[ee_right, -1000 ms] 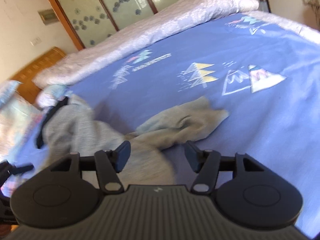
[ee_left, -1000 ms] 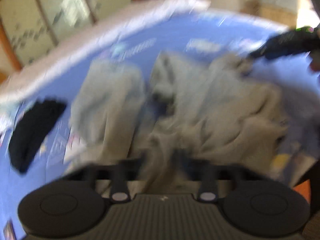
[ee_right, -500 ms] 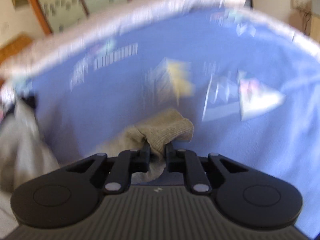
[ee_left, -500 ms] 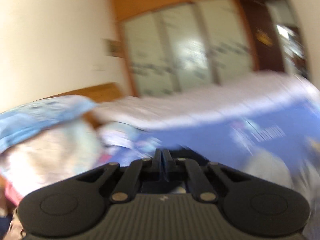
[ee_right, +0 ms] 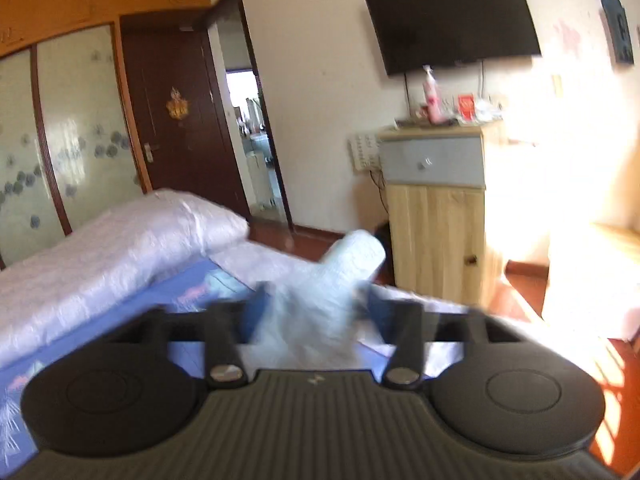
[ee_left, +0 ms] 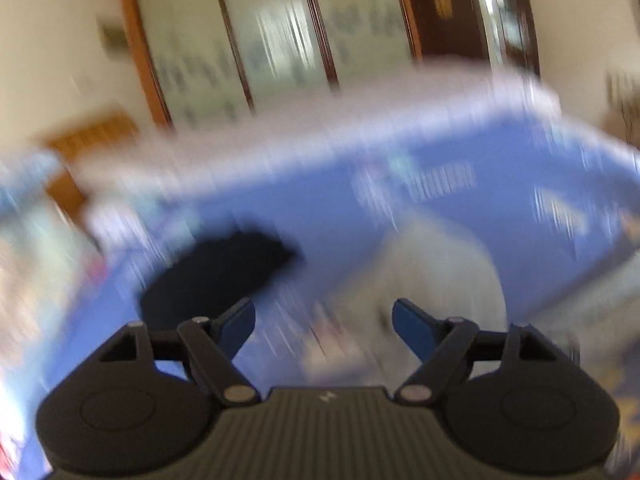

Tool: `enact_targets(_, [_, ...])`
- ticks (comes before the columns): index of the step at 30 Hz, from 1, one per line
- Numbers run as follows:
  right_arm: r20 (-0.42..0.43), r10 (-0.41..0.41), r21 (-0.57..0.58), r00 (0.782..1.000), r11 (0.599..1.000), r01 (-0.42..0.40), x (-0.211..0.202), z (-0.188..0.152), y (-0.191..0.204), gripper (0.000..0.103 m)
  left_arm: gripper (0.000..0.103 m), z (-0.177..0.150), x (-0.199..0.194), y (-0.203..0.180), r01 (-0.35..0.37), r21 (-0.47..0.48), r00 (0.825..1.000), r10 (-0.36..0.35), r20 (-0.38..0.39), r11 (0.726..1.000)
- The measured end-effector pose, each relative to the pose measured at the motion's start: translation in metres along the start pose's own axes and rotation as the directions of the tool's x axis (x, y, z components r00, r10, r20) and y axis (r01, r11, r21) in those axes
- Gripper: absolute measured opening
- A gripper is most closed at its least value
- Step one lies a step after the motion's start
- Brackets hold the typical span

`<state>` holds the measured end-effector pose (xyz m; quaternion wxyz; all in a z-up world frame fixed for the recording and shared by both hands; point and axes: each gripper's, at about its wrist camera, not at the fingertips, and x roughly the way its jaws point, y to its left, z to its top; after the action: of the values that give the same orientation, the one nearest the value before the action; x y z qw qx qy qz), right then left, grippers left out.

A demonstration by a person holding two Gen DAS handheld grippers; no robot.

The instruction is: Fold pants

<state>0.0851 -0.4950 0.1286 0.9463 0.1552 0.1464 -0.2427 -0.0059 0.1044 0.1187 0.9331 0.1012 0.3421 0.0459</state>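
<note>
1. The left gripper point(ee_left: 324, 320) is released. Its jaws have just been opening and stand wide, with nothing between them. I judge it has let go so the cloth can settle on the bed.
2. The pants point(ee_left: 440, 272), a pale grey heap, lie on the blue bed sheet point(ee_left: 328, 200) at about 1 o'clock from that gripper, just beyond its right finger. The blur hides how they are creased.
3. The right gripper point(ee_right: 316, 310) is also spread, and its jaws have just been opening. A leg end of the pants point(ee_right: 336, 280) stands between them, poking up toward 12 o'clock. The blur hides whether the pads still brush it, but I read it as dropped, not clenched.
4. A black garment point(ee_left: 216, 276) lies on the sheet at 11 o'clock from the left gripper, apart from the pants. It is probably set aside as a separate item.
5. Containers:
   - A wooden cabinet point(ee_right: 436, 232) stands at 2 o'clock in the right view. Its grey drawer point(ee_right: 432, 160) is closed, so the contents are hidden.
   - A pink bottle point(ee_right: 431, 98) and small clutter sit on top of the cabinet.
   - The wardrobe point(ee_right: 80, 136) at 10 o'clock has its doors closed.
</note>
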Motion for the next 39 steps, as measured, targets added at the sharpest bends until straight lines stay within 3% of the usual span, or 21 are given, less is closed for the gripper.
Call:
enact_targets(3, [-0.096,0.048,-0.065,0.994,0.996,-0.054,-0.011,-0.043,-0.029,0.066,0.077,-0.025,0.055,0.008,0.064,-0.076,0.977,-0.078,-0.197,0.995])
enact_targets(6, [-0.239,0.097,-0.09,0.966,0.989,-0.122,-0.013,-0.094,-0.036,0.066,0.074,-0.048,0.081,0.012,0.073,-0.183,0.947,-0.125,-0.295,0.981])
enact_targets(7, [-0.287,0.109,-0.08,0.952,0.987,-0.137,-0.009,-0.109,-0.037,0.066,0.055,-0.054,0.082,0.013,0.091,-0.225,0.939,-0.159,-0.305,0.97])
enact_targets(8, [-0.333,0.115,-0.056,0.936,0.988,-0.142,-0.009,-0.121,-0.037,0.066,0.043,-0.058,0.084,0.015,0.114,-0.262,0.932,-0.195,-0.305,0.958])
enact_targets(9, [-0.366,0.119,-0.025,0.923,0.99,-0.138,-0.01,-0.13,-0.037,0.066,0.022,-0.059,0.083,0.013,0.108,-0.279,0.935,-0.193,-0.297,0.954])
enact_targets(13, [-0.46,0.177,0.13,0.87,0.983,-0.131,-0.01,-0.154,-0.037,0.066,0.012,-0.044,0.054,0.019,0.115,-0.266,0.969,-0.167,-0.182,0.957])
enact_targets(16, [-0.472,0.218,0.157,0.854,0.974,-0.162,-0.022,-0.155,-0.026,0.066,0.012,-0.027,0.016,0.035,0.185,-0.323,0.977,-0.209,-0.041,0.928])
enact_targets(20, [-0.455,0.266,0.175,0.85,0.962,-0.207,-0.03,-0.145,-0.01,0.067,0.01,-0.014,-0.036,0.064,0.279,-0.385,0.96,-0.245,0.137,0.88])
enact_targets(22, [-0.455,0.297,0.184,0.839,0.954,-0.237,-0.03,-0.146,-0.001,0.067,0.007,-0.02,-0.064,0.074,0.343,-0.384,0.936,-0.276,0.219,0.857])
enact_targets(24, [-0.465,0.323,0.18,0.824,0.946,-0.269,-0.03,-0.151,0.005,0.067,0.006,-0.031,-0.084,0.075,0.372,-0.349,0.916,-0.279,0.289,0.86])
enact_targets(26, [-0.488,0.341,0.168,0.803,0.94,-0.298,-0.029,-0.159,0.017,0.067,0.008,-0.046,-0.094,0.07,0.361,-0.319,0.914,-0.264,0.309,0.876])
enact_targets(27, [-0.5,0.347,0.162,0.793,0.938,-0.308,-0.029,-0.163,0.023,0.067,0.01,-0.054,-0.092,0.068,0.358,-0.312,0.918,-0.272,0.288,0.88])
enact_targets(29, [-0.522,0.361,0.157,0.773,0.931,-0.329,-0.029,-0.168,0.036,0.067,0.013,-0.067,-0.08,0.064,0.309,-0.331,0.946,-0.253,0.202,0.891])
enact_targets(31, [-0.536,0.385,0.159,0.751,0.92,-0.358,-0.029,-0.169,0.05,0.067,0.014,-0.076,-0.067,0.07,0.27,-0.382,0.963,-0.24,0.124,0.884])
enact_targets(32, [-0.539,0.402,0.155,0.74,0.911,-0.382,-0.03,-0.167,0.06,0.067,0.015,-0.081,-0.059,0.076,0.245,-0.418,0.969,-0.232,0.084,0.875])
enact_targets(34, [-0.539,0.429,0.132,0.725,0.893,-0.43,-0.035,-0.161,0.081,0.067,0.036,-0.091,-0.043,0.091,0.17,-0.499,0.982,-0.19,0.012,0.85])
enact_targets(37, [-0.543,0.472,0.081,0.695,0.853,-0.516,-0.041,-0.15,0.126,0.067,0.053,-0.109,-0.017,0.117,0.072,-0.627,0.983,-0.162,-0.088,0.776])
enact_targets(39, [-0.546,0.504,0.042,0.669,0.814,-0.58,-0.046,-0.143,0.164,0.067,0.057,-0.125,0.002,0.133,0.049,-0.714,0.972,-0.199,-0.128,0.699])
